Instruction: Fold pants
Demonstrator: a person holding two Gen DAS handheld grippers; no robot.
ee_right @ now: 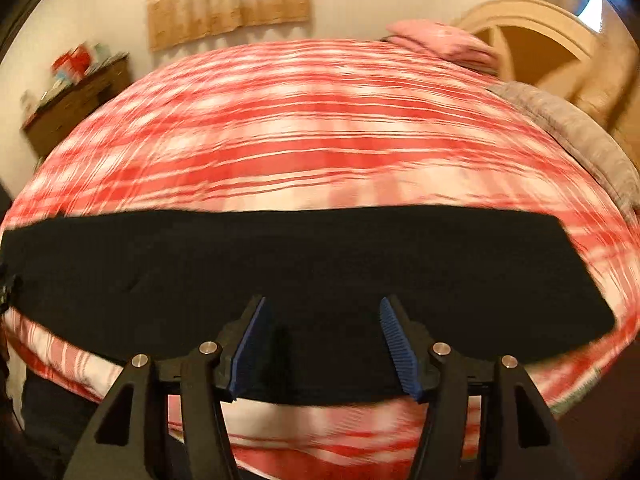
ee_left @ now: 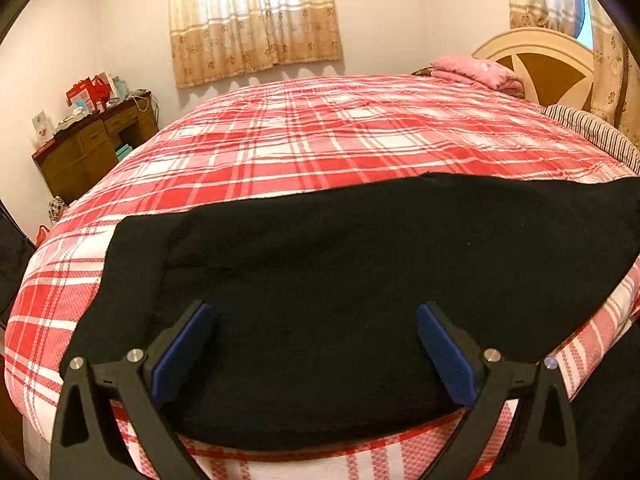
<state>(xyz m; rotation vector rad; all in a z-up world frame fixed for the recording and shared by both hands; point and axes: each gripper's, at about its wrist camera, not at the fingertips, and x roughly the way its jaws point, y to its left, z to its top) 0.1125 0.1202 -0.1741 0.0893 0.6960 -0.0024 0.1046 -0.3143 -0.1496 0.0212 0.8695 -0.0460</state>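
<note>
Black pants (ee_left: 340, 272) lie flat across the near side of a bed with a red and white plaid cover (ee_left: 320, 136). In the left wrist view my left gripper (ee_left: 318, 320) is open, its blue pads wide apart over the pants' near edge, holding nothing. In the right wrist view the pants (ee_right: 304, 264) stretch as a long band from left to right. My right gripper (ee_right: 326, 312) is open above their near edge, empty. The right view is motion-blurred.
A folded pink blanket (ee_left: 476, 72) and a cream headboard (ee_left: 548, 64) sit at the far right of the bed. A brown desk with red boxes (ee_left: 96, 140) stands at the left wall. Curtains (ee_left: 252, 20) hang behind. A striped cloth (ee_left: 592, 132) lies at the right edge.
</note>
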